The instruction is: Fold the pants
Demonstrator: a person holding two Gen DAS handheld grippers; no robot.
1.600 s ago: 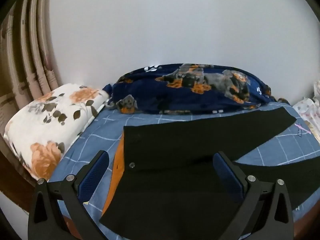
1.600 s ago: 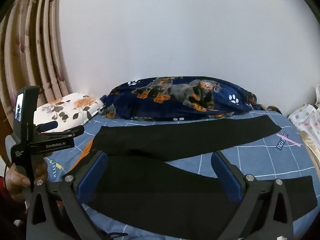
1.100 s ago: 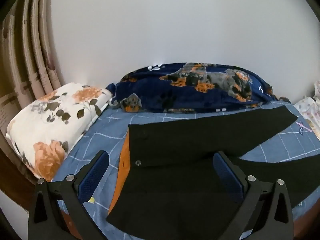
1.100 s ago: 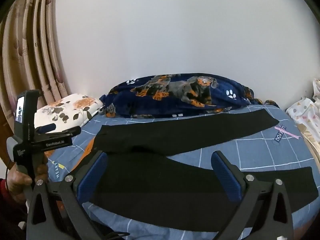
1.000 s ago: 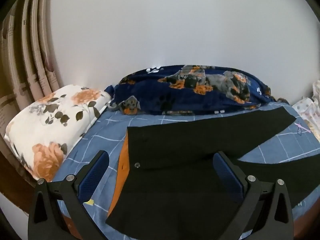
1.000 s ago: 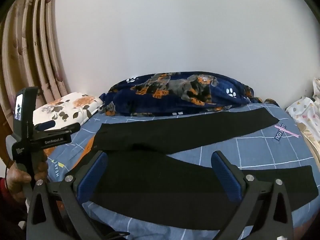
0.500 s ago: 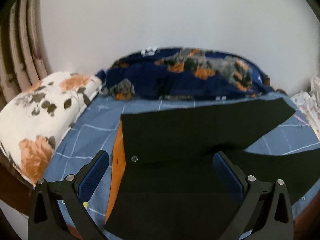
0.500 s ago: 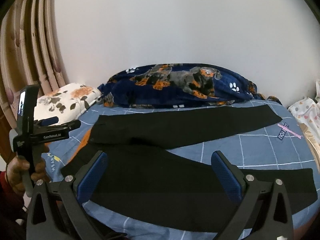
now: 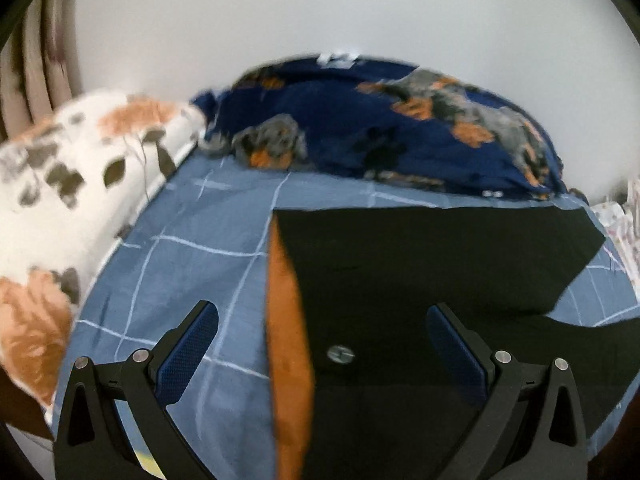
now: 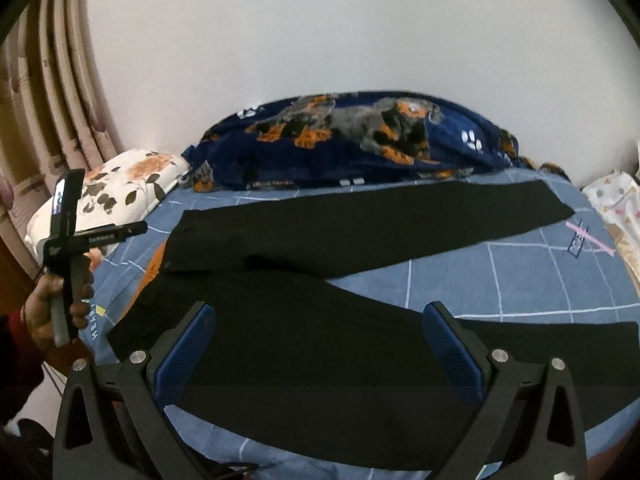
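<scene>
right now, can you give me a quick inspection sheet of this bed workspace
surface: blue checked bedsheet, mostly flat.
job's things: black pants spread out unfolded, legs splayed apart; orange lining and metal button show at the waistband.
clutter: floral pillow, dog-print blanket, patterned cloth at the right edge.
grippers: left gripper open over the waistband; right gripper open over the near leg.
cables: nothing seen.
surroundings: white wall, curtain.

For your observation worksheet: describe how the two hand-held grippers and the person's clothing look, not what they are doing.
Each hand-held gripper, left and right, has a black frame with silver screws and two fingers with blue textured pads. Seen from the right wrist view, the left unit carries small white lettering, too small to read. A dark red sleeve shows.
</scene>
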